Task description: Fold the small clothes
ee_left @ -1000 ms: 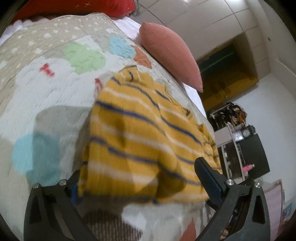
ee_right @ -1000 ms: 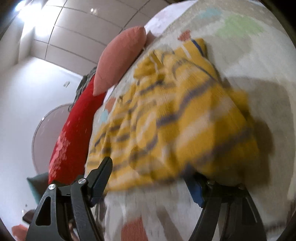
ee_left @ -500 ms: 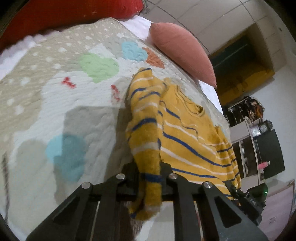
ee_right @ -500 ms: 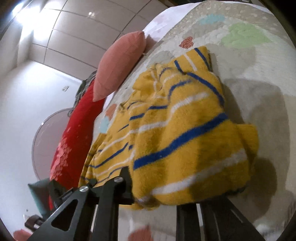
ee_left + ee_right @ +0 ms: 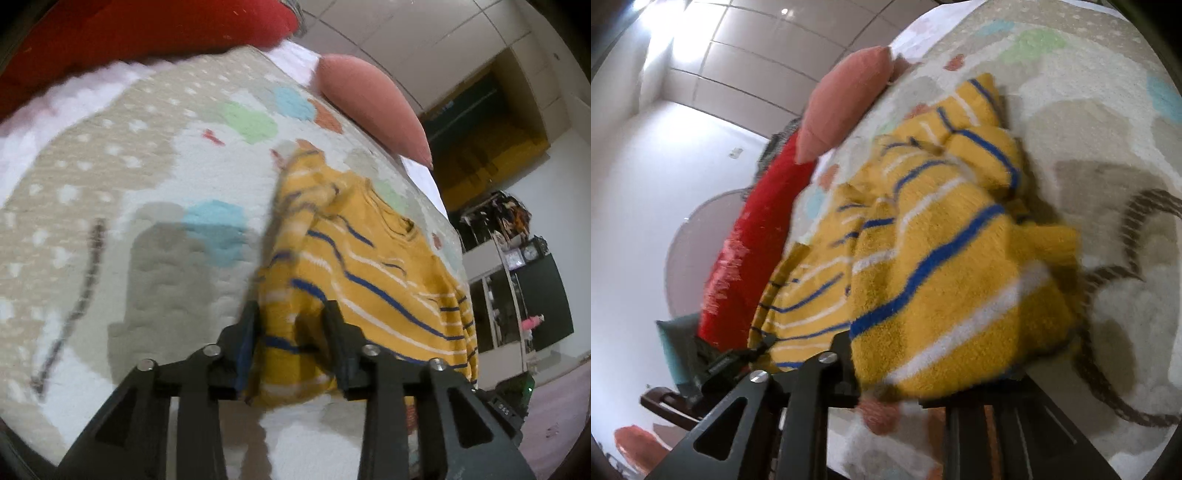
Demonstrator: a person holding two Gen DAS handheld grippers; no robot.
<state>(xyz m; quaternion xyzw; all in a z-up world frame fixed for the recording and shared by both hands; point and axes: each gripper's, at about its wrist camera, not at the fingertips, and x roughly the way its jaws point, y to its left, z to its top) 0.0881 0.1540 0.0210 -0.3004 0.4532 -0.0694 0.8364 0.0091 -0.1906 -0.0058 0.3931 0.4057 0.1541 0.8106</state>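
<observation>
A yellow sweater (image 5: 369, 266) with blue and white stripes lies on a patterned quilt (image 5: 110, 184), collar toward the pink pillow. My left gripper (image 5: 291, 314) has a bunched fold of its near left edge filling the gap between its fingers; the jaws are opening. In the right wrist view the sweater (image 5: 942, 229) is raised and draped over my right gripper (image 5: 923, 362), hiding the right finger. Those jaws are opening too, with fabric still between them. The lifted near part is doubled back over the body of the sweater.
A pink pillow (image 5: 373, 107) lies past the sweater at the quilt's far edge, and a red cushion (image 5: 147, 26) runs along the top left. A shelf and dark cabinet (image 5: 535, 295) stand beyond the bed's right side. The pillow (image 5: 846, 99) and red cushion (image 5: 753, 236) also show at the left.
Both grippers went from wide open to closed on the sweater's near edge, then lifted and carried it toward the collar. Their fingers now stand a little wider than half a second ago.
</observation>
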